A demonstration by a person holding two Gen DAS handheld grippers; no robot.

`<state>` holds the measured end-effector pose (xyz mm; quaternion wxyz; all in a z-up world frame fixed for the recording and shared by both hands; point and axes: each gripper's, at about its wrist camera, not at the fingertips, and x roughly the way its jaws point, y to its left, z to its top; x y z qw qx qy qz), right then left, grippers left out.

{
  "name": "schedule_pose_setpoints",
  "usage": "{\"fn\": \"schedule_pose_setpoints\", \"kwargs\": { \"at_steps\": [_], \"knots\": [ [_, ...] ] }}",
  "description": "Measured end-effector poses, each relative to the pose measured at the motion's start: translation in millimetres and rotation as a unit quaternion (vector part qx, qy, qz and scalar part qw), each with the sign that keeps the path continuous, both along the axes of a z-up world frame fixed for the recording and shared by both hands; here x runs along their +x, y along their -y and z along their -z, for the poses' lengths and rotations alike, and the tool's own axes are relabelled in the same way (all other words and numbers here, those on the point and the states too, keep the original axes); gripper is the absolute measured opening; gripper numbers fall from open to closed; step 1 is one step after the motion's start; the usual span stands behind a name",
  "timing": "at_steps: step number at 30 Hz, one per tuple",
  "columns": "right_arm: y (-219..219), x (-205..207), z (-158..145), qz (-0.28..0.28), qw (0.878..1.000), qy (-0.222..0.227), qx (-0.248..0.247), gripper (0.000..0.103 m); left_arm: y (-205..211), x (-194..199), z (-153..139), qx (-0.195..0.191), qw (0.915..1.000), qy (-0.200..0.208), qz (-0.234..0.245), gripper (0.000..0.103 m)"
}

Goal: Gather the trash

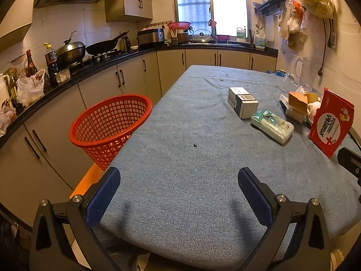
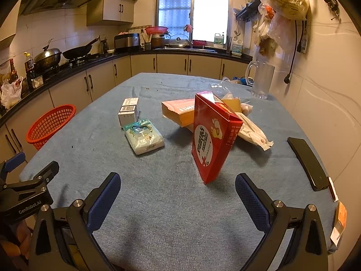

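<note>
A red mesh basket (image 1: 110, 126) stands beside the table's left edge; it also shows in the right wrist view (image 2: 50, 125). On the blue cloth lie a red box (image 2: 213, 140) standing upright, a white box (image 2: 128, 111), a tissue pack (image 2: 144, 136), an orange envelope box (image 2: 178, 110) and a crumpled wrapper (image 2: 252, 131). In the left wrist view the red box (image 1: 330, 122), white box (image 1: 242, 101) and tissue pack (image 1: 271, 126) sit to the right. My left gripper (image 1: 179, 180) is open and empty over the near table. My right gripper (image 2: 178, 185) is open and empty, just short of the red box.
A black phone (image 2: 308, 163) lies at the right table edge. A clear glass pitcher (image 2: 261, 79) stands at the far right by the wall. Kitchen counters with pans (image 1: 99, 47) run along the left and back. Plastic bags (image 2: 284, 2) hang on the right wall.
</note>
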<state>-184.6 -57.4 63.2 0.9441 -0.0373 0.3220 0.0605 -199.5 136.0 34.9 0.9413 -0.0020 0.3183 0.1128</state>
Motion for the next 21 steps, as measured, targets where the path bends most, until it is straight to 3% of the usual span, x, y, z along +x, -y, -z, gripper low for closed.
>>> {"fn": "schedule_pose_setpoints", "kwargs": {
  "at_steps": [8, 13, 21],
  "knots": [
    [3, 6, 4, 0.0, 1.0, -0.007, 0.004, 0.103, 3, 8, 4, 0.005, 0.9999, -0.009, 0.008, 0.103],
    [22, 13, 6, -0.001, 0.999, -0.009, 0.03, 0.103, 8, 18, 3, 0.012, 0.9997, -0.014, 0.017, 0.103],
    [63, 33, -5, -0.006, 0.998, 0.005, 0.065, 0.081, 16, 47, -11, -0.019, 0.9974, -0.022, 0.066, 0.103]
  ]
}}
